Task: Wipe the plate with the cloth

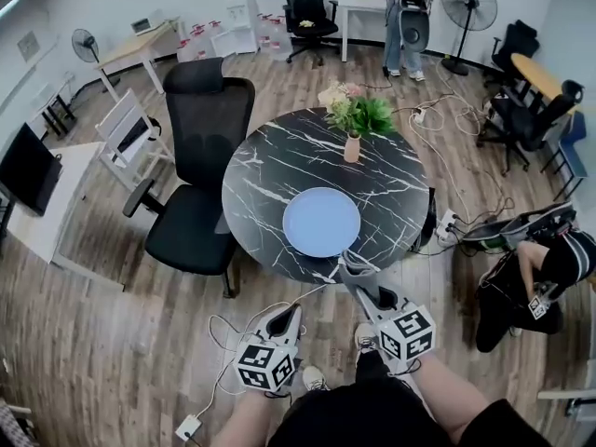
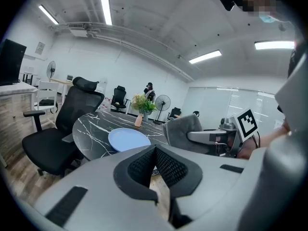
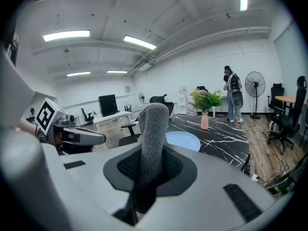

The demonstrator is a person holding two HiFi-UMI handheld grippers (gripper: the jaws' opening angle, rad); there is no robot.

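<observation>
The plate [image 1: 321, 222] lies ahead of my right tongs [image 1: 361, 285] and a little to their left, on the near half of the surface [image 1: 270, 166]. The right tongs are clamped on the cloth [image 1: 357, 266], a grey folded strip whose long axis runs out along the jaws and points toward the plate. In the head view its free end sits over the surface's near edge, just short of the plate's near rim; I can't tell whether it touches anything yet. The left tongs [image 1: 291, 317] are closed with nothing between them. They hang off the surface, lower and farther from the plate. So the right side is nearer, and I judge the coming move to be a short reach forward and left, then down. The plate is round, pale blue, shallow, bare, and has no visible dirt.
</observation>
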